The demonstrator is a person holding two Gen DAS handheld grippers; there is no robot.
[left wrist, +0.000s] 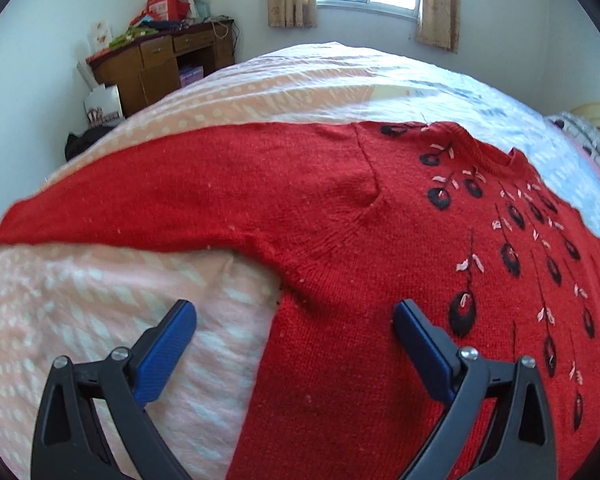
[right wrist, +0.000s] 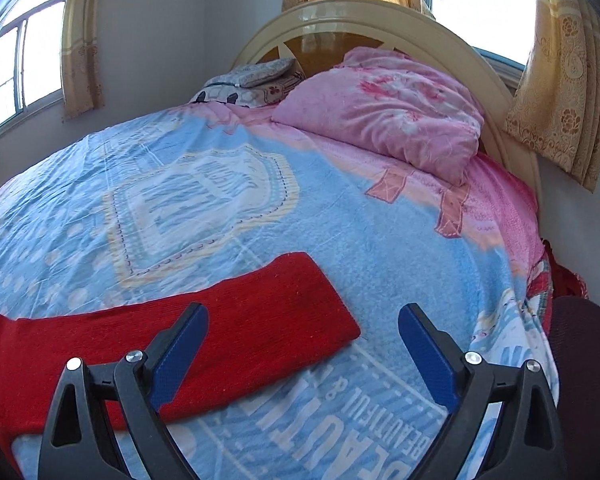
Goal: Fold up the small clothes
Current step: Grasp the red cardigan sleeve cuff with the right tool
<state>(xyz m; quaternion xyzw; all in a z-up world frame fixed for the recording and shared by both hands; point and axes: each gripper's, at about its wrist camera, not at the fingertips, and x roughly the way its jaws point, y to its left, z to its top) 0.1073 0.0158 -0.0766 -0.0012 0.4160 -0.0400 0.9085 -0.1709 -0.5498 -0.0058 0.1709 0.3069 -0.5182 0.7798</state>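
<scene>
Filling most of both frames, a wide bed wears a pale blue printed cotton sheet at its head and a peach sheet with white dashes at the lower left of the left wrist view. Across it lies a red knitted sweater with black oval and pink leaf embroidery, spread flat, its body at the lower right of that view and one sleeve reaching to the left edge. The other red knitted sleeve lies flat at the lower left of the right wrist view, its cuff end towards centre frame. A crumpled pink floral quilt rests against the cream arched headboard at upper right. A brown wooden desk piled with clutter stands at the upper left of the left wrist view. Left gripper, jaws wide and empty, hangs over the sweater's side edge below the armpit. Right gripper, jaws likewise spread wide and gripping nothing, hangs over the sleeve's cuff.
</scene>
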